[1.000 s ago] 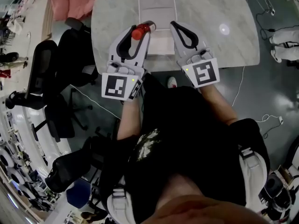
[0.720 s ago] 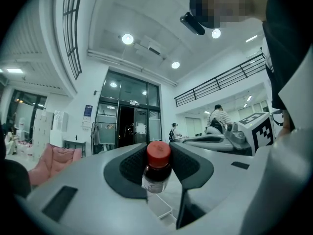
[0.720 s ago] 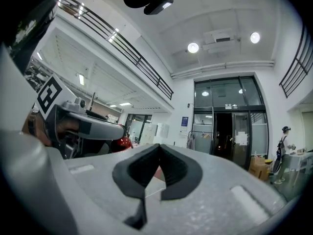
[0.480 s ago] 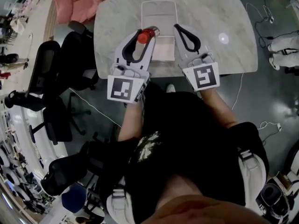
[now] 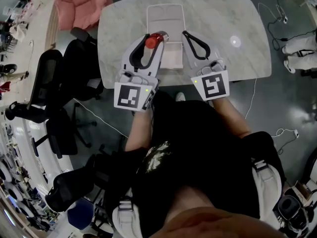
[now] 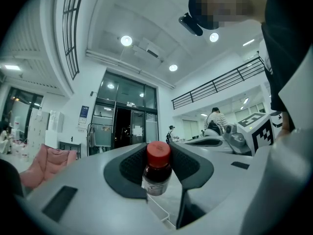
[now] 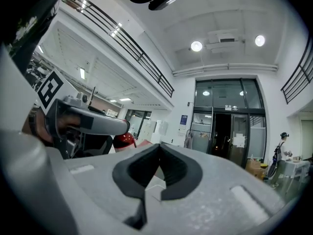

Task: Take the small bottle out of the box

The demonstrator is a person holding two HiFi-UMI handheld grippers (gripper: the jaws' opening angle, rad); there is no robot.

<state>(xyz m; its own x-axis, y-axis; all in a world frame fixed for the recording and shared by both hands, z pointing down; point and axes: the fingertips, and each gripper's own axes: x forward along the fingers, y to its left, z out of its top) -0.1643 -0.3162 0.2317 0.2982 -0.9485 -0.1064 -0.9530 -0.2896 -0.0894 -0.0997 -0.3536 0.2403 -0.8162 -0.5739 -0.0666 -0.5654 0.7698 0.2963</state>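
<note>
Left hand-held gripper (image 5: pixel 151 37) is clamped on the bottle (image 5: pixel 152 41), which is pinched near the jaw tips with its red cap up. The bottle is held upright right at the left edge of the white box (image 5: pixel 166 16), and that box is sat on the marble tabletop (image 5: pixel 119 19). Right hand-held gripper (image 5: pixel 184 33) is squeezed closed with nothing in it, parked by the box's right edge.
</note>
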